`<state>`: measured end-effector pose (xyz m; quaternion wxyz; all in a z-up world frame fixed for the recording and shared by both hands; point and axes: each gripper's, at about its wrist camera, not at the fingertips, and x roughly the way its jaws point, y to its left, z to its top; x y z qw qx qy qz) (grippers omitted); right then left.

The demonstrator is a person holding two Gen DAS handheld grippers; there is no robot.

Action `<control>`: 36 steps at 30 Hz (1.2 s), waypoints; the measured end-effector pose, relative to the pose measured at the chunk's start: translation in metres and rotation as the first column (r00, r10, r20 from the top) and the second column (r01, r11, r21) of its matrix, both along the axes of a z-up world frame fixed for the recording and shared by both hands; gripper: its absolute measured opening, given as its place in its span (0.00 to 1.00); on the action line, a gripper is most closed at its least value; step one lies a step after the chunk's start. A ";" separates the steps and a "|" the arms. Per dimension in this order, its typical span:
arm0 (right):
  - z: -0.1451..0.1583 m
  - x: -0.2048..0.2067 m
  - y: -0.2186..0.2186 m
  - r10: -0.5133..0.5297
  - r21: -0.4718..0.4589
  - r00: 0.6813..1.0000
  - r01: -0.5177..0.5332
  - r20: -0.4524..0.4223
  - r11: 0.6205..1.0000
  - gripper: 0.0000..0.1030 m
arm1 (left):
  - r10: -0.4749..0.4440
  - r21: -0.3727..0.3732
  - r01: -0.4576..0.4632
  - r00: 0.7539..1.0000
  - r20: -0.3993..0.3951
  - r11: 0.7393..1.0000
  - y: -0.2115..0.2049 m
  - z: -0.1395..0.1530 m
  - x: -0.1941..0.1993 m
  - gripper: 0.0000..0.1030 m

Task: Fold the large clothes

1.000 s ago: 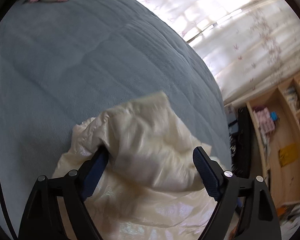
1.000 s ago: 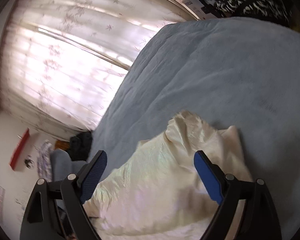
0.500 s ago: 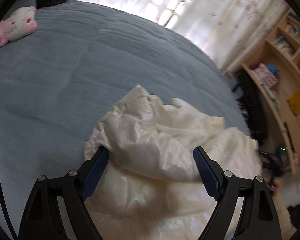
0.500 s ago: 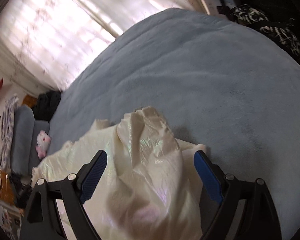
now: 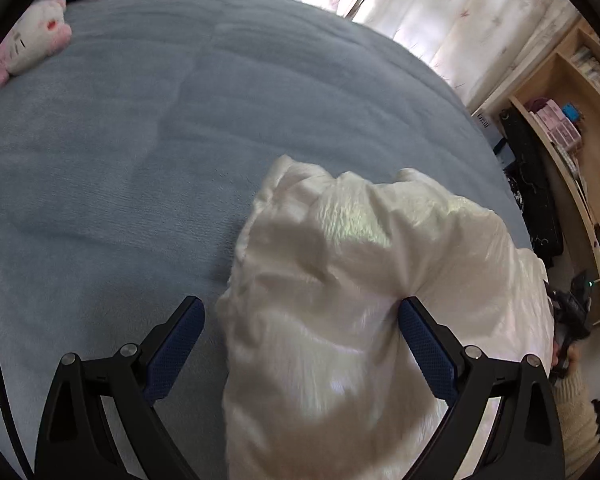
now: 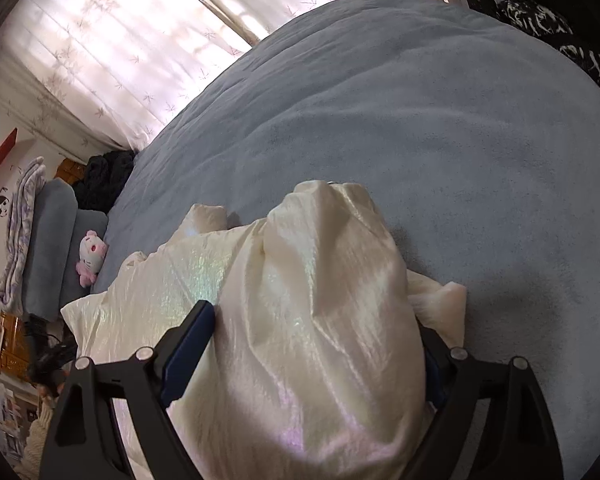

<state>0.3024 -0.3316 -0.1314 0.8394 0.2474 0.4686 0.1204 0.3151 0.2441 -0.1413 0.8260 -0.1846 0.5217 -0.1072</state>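
Note:
A shiny cream puffy jacket (image 5: 364,280) lies bunched on a grey-blue bed cover (image 5: 148,152). My left gripper (image 5: 300,344) stands wide open, a bulging fold of the jacket between its blue pads and against the right one; the left pad (image 5: 172,344) is over bare cover. In the right wrist view the same jacket (image 6: 300,320) fills the space between the open fingers of my right gripper (image 6: 316,356). Its right fingertip is hidden behind the cloth. Neither gripper pinches the fabric.
A pink-and-white plush toy (image 5: 32,48) lies at the bed's far left by grey pillows (image 6: 56,240). Sheer curtains (image 6: 120,48) hang behind the bed. A wooden shelf unit (image 5: 572,128) stands to the right. Dark clothes (image 6: 104,176) are heaped near the pillows.
Both grippers have swung round and moved along the bed; the jacket has shifted right in the left view and now bulges higher between the right gripper's fingers. Both stay open.

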 end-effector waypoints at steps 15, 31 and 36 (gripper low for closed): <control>0.046 -0.046 0.030 -0.058 -0.248 0.969 0.119 0.241 0.961 0.17 | 0.104 0.258 -0.172 0.961 0.258 0.951 -0.059 0.063 -0.039 0.10; -0.004 0.018 0.031 -0.277 -0.374 0.957 0.287 0.083 0.882 0.42 | 0.287 0.550 -0.358 0.934 0.214 0.755 -0.111 -0.001 0.023 0.15; -0.018 0.024 0.031 -0.284 -0.358 0.954 0.298 0.091 0.885 0.52 | 0.298 0.581 -0.361 0.932 0.206 0.729 -0.119 -0.019 0.033 0.19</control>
